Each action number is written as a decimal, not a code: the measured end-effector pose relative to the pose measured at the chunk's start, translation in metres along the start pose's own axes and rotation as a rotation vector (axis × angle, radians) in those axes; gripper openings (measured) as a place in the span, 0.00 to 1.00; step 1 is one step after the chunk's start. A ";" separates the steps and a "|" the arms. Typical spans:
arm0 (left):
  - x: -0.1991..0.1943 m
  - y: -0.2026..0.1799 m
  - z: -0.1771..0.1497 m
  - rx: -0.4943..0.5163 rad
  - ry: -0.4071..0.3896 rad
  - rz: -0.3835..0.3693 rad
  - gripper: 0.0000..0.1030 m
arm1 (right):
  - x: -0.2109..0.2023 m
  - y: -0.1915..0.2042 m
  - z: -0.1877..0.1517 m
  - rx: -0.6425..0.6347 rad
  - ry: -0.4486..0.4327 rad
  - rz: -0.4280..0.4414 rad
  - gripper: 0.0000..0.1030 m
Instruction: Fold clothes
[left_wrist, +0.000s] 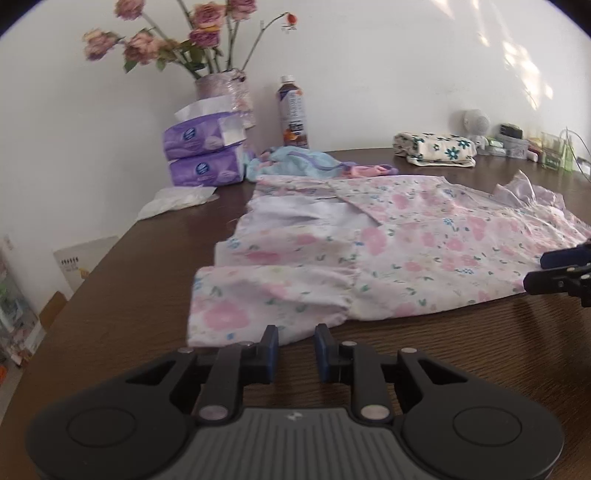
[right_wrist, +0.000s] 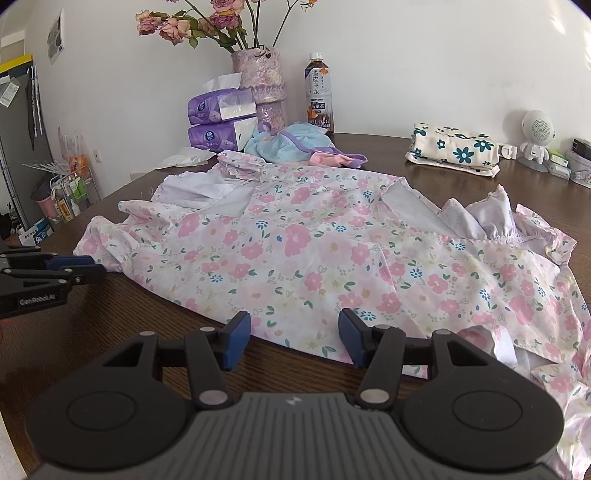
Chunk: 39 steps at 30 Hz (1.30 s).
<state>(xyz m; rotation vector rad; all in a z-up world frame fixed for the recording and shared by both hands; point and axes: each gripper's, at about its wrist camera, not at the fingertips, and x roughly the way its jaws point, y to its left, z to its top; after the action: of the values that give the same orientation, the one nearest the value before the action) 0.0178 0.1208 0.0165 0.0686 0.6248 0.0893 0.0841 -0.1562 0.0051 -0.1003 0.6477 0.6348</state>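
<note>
Fingers on my left gripper (left_wrist: 295, 341) are sitting a little apart, holding nothing, right at the near edge of the flowery dress (left_wrist: 369, 258). My right gripper (right_wrist: 293, 338) is spreading its fingers wider, also holding nothing, with the dress hem lying between them. The dress is lying mostly flat on the brown table (right_wrist: 129, 321), with some edges flipped over and showing white. I am guessing I am lining up to pinch the near edge, though this could be between folds too. Grabbing it needs both grippers low and closing on thin cloth. Farther back, the right view is showing the bunched frilly end (right_wrist: 491, 218). Behind it, a folded flower cloth (right_wrist: 454, 147) is sitting by the wall.
</note>
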 end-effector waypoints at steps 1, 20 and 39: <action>-0.003 0.004 0.001 -0.025 -0.006 -0.030 0.20 | 0.000 0.001 0.000 -0.005 0.001 -0.003 0.52; 0.044 -0.035 0.026 0.070 0.006 -0.288 0.37 | 0.012 0.029 0.006 -0.092 0.007 -0.040 0.53; 0.042 -0.037 0.026 0.092 0.006 -0.280 0.39 | -0.017 -0.028 -0.010 -0.004 0.002 -0.146 0.31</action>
<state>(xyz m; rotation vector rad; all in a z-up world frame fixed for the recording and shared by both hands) 0.0695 0.0873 0.0096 0.0692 0.6385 -0.2107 0.0839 -0.1905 0.0043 -0.1508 0.6345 0.4951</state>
